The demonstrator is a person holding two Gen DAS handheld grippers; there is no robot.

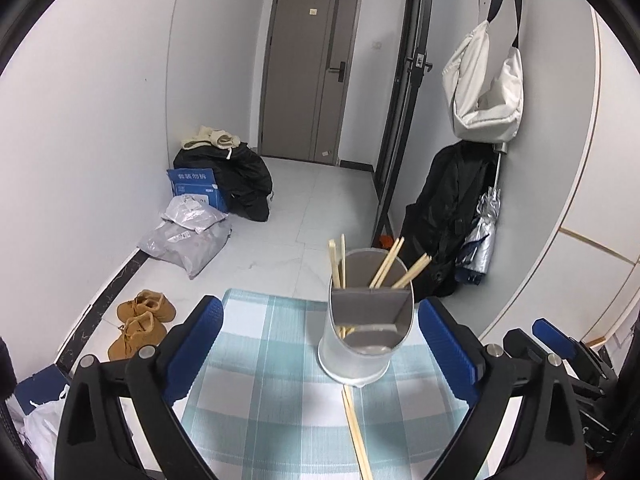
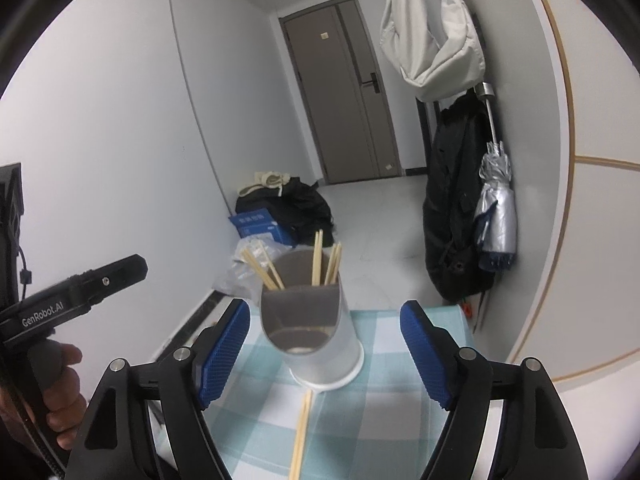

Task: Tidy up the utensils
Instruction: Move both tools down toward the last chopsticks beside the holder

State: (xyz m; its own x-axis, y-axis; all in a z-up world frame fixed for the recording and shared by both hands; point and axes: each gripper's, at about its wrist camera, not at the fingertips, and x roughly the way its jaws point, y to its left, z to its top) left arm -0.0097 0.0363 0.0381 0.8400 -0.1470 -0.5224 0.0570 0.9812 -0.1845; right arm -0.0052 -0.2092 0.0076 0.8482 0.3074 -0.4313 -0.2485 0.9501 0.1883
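A white cylindrical utensil holder [image 1: 362,340] with a grey divider stands on a blue-and-white checked tablecloth [image 1: 260,380]. Several wooden chopsticks [image 1: 386,266] stand in its far compartment. A loose pair of chopsticks [image 1: 356,432] lies flat on the cloth just in front of the holder. My left gripper [image 1: 320,344] is open and empty, its blue pads either side of the holder. In the right wrist view the holder [image 2: 312,332] sits between the blue pads of my open, empty right gripper [image 2: 326,352], with the loose pair [image 2: 301,436] below it.
The table ends just past the holder; beyond is a tiled floor with bags and a blue box [image 1: 196,188], and brown shoes [image 1: 140,320] at left. A black coat and silver umbrella [image 2: 496,208] hang at right. The left gripper's body [image 2: 72,292] shows at the right view's left edge.
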